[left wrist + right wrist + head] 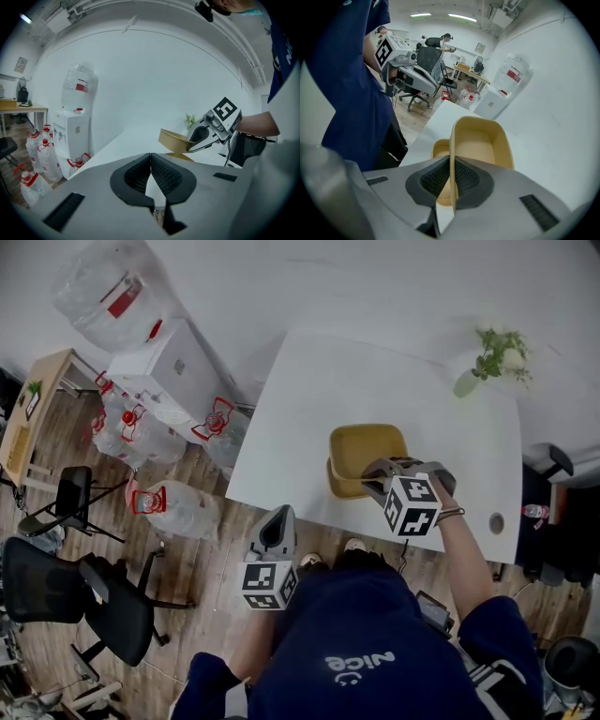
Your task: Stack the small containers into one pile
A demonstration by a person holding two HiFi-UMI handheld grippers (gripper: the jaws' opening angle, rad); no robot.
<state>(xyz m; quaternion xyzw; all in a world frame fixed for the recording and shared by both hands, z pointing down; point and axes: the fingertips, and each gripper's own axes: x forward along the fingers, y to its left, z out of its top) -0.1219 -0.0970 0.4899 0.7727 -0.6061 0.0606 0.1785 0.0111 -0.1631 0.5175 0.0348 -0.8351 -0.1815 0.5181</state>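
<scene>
Right tongs (pixel 451 176) clamped on the near wall of the upper container (pixel 480 145), pads either side of the thin rim, the tub riding tilted over the lower container (pixel 439 150), which sits on the white desk (pixel 309 409) near the front edge. From the head view the two tubs overlap w/ the upper one offset toward the far side; can't tell if they touch. Left tongs (pixel 151 171) closed on nothing, ribbed black pads tip to tip, held off the desk's front-left corner over the wood floor, well apart from the tubs. Around them: a small plant in a pale vase (pixel 492 360) at the far right of the desk, a round cable hole (pixel 496 522) near the right front, neither between tongs & tubs. Left of the desk, a white water dispenser (pixel 164 367) w/ a clear bottle (pixel 108 292) on top, more clear jugs w/ red handles (pixel 169 507) on the floor, black office chairs (pixel 56 587) beyond. Tubs are mustard-yellow, matte, rounded-rectangle, thin-walled, smooth inside. Desk top plain, smooth, white. Tongs bodies grey plastic, each carrying a black-and-white marker cube.
</scene>
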